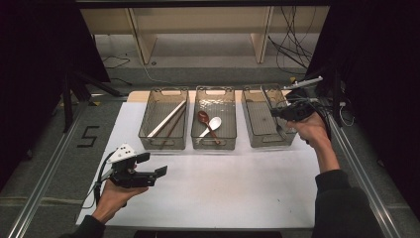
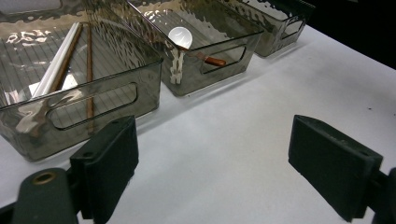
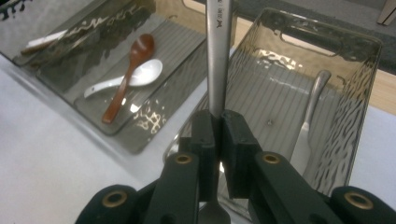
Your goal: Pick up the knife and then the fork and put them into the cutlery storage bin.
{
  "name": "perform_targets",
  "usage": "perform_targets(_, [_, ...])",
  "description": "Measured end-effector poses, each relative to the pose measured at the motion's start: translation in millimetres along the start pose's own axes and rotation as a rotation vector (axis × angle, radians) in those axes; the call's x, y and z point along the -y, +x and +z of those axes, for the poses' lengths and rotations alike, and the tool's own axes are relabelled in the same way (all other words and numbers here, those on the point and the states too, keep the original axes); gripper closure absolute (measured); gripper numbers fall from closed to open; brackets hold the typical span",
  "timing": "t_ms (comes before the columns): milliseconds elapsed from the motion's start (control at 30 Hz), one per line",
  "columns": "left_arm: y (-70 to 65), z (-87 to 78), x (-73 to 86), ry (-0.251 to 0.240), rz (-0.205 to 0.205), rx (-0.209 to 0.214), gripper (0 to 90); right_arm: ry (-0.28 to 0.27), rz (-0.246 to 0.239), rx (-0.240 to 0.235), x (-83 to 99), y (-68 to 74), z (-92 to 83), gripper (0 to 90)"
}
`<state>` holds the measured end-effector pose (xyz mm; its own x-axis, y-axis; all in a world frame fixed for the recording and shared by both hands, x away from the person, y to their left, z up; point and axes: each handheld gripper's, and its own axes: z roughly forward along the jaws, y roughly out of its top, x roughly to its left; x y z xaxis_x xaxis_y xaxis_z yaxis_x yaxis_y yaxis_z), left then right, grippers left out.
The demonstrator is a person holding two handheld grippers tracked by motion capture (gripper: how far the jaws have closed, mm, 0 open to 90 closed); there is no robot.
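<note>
My right gripper (image 1: 276,113) hovers over the right-hand clear grey bin (image 1: 267,142) and is shut on a steel utensil (image 1: 268,100). In the right gripper view the utensil's handle (image 3: 218,56) rises straight up from between the pressed pads of the right gripper (image 3: 219,122). Another steel utensil (image 3: 310,121) lies in that bin (image 3: 359,121). My left gripper (image 1: 152,164) is held low over the white mat (image 1: 223,188) at the front left. Its jaws stand wide open with nothing between them, as the left gripper view confirms for the left gripper (image 2: 212,135).
Three bins stand in a row at the back of the mat. The left bin (image 1: 163,144) holds chopsticks (image 1: 167,119). The middle bin (image 1: 214,145) holds a brown spoon (image 1: 203,117) and a white spoon (image 1: 214,122). Shelving and cables lie beyond the table.
</note>
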<state>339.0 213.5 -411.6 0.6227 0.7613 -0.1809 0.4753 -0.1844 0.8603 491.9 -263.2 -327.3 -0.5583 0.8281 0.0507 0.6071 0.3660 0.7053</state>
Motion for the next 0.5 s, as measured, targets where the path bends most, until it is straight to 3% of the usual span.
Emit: perform_targets(500, [0.8,-1.4,0.0,-0.006,0.002,0.002,15.3,-0.014,0.069,0.041,-25.7,-11.6,18.0,84.8])
